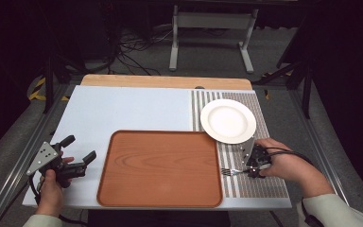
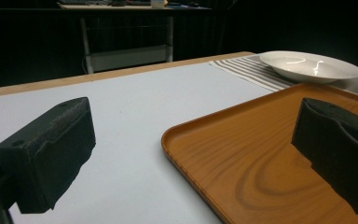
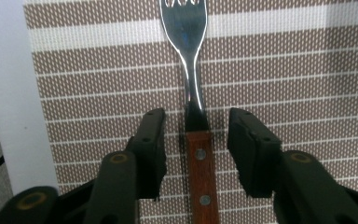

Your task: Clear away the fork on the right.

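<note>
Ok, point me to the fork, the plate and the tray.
fork [image 3: 199,163]: right gripper view, on its wooden handle.
plate [image 1: 228,121]: high view, on its white middle.
tray [image 1: 160,168]: high view, on its bare wooden floor.

Open mat [image 1: 260,182] right of fork [image 3: 193,93]; tray [image 1: 160,168] rim close on left, plate [image 1: 228,121] blocking far side; bare table [image 1: 123,109] far left.
</note>
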`<state>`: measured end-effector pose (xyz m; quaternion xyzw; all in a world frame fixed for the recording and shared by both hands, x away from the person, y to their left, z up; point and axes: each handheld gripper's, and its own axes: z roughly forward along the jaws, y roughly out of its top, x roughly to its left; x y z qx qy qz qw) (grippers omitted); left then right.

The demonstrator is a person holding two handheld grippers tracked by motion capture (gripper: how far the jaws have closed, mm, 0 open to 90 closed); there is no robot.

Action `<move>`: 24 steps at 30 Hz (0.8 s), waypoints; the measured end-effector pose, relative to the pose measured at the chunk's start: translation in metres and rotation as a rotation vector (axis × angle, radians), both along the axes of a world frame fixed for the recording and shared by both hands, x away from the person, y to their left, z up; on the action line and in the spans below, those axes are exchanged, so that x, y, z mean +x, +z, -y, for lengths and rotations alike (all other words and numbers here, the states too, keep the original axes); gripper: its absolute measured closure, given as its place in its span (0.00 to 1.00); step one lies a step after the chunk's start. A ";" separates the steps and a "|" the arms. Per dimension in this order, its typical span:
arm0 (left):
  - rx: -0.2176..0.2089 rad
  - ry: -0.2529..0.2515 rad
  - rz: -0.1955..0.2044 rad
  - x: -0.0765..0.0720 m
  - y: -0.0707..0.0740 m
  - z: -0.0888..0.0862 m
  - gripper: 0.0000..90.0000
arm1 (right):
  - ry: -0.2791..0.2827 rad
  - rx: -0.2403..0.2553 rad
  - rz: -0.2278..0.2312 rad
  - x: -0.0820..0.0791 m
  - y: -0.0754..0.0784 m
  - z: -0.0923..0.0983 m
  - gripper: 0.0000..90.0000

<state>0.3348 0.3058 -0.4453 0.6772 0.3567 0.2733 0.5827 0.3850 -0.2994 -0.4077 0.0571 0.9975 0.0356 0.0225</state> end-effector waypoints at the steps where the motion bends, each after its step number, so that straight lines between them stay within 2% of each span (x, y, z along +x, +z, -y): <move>1: 0.000 -0.002 0.001 0.000 0.000 0.000 0.00 | 0.009 -0.015 -0.001 0.001 0.000 0.000 0.70; 7: 0.006 -0.011 0.002 0.000 0.000 0.002 0.00 | 0.033 -0.035 -0.002 0.002 -0.003 0.000 0.76; 13: 0.003 -0.009 0.001 0.000 0.000 0.001 0.00 | 0.055 -0.058 -0.028 0.002 -0.004 0.000 0.86; 24: 0.000 -0.005 0.002 0.000 0.000 0.000 0.00 | 0.068 -0.053 -0.019 0.001 -0.004 0.000 0.87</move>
